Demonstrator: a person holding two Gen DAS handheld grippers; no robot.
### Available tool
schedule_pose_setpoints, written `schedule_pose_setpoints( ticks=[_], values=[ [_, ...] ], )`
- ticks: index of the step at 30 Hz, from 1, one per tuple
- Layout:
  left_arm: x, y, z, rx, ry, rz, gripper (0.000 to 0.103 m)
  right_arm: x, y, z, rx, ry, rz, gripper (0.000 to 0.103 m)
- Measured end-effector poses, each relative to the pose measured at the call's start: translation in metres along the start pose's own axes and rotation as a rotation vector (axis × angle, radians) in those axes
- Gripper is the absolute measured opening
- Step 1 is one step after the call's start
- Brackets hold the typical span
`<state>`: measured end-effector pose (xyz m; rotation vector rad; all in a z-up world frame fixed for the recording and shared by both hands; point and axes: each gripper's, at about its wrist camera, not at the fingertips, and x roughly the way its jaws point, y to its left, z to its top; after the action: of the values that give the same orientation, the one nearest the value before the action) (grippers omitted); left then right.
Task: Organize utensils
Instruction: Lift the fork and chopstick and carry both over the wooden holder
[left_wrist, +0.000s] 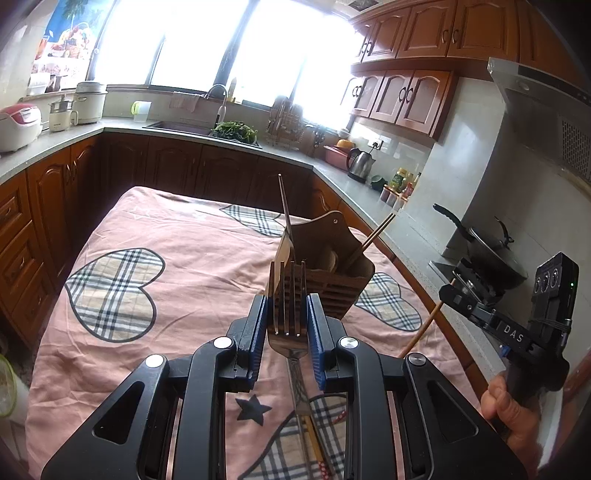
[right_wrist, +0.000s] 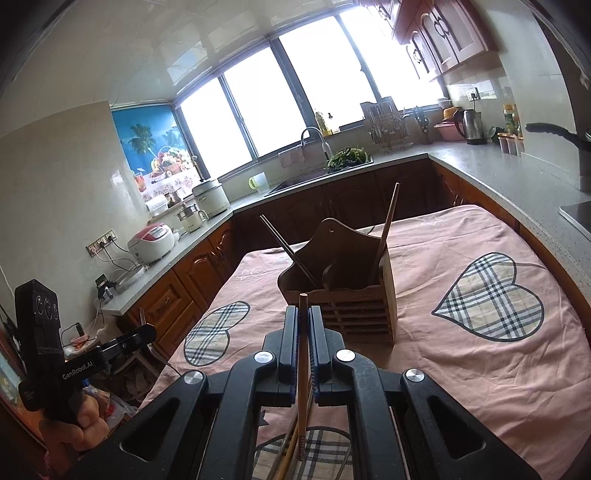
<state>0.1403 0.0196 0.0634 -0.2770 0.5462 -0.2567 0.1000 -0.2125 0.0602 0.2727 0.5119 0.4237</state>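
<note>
My left gripper (left_wrist: 287, 301) is shut on a metal fork (left_wrist: 288, 332), whose tines point forward between the blue pads and whose handle runs back underneath. Just ahead stands the wooden utensil holder (left_wrist: 332, 280) with a dark chopstick (left_wrist: 285, 210) and a brown chopstick (left_wrist: 376, 232) leaning in it. My right gripper (right_wrist: 303, 312) is shut on a wooden chopstick (right_wrist: 303, 369), held a little short of the holder (right_wrist: 354, 306). Each gripper also shows in the other's view: the right gripper (left_wrist: 456, 291) at the right, the left gripper (right_wrist: 147, 332) at the far left.
The holder stands on a table under a pink cloth (left_wrist: 184, 229) with plaid hearts. A few more utensils (right_wrist: 288, 446) lie on the cloth beneath the grippers. Kitchen counters (left_wrist: 369, 192) and wooden cabinets ring the table; a wok (left_wrist: 491, 254) sits on the stove at right.
</note>
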Motion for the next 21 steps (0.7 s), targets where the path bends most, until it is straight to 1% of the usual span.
schedule_pose_setpoints(
  ticks=[5,9,12,16,21],
  values=[
    [0.003,-0.002,0.02,-0.005,-0.048,-0.016,0.02,-0.003,-0.005,0.015,0.006,-0.049,-0.008,0.005],
    [0.009,-0.008,0.037,0.008,-0.089,-0.025,0.02,-0.008,-0.008,0.032,0.006,-0.118,-0.024,0.005],
    [0.016,-0.014,0.052,0.018,-0.123,-0.032,0.02,-0.01,-0.01,0.049,0.004,-0.175,-0.04,0.005],
    [0.028,-0.019,0.074,0.021,-0.158,-0.036,0.02,-0.005,-0.015,0.074,-0.005,-0.226,-0.059,0.005],
    [0.05,-0.022,0.101,0.027,-0.207,-0.016,0.02,0.0,-0.02,0.107,-0.024,-0.315,-0.081,0.005]
  ],
)
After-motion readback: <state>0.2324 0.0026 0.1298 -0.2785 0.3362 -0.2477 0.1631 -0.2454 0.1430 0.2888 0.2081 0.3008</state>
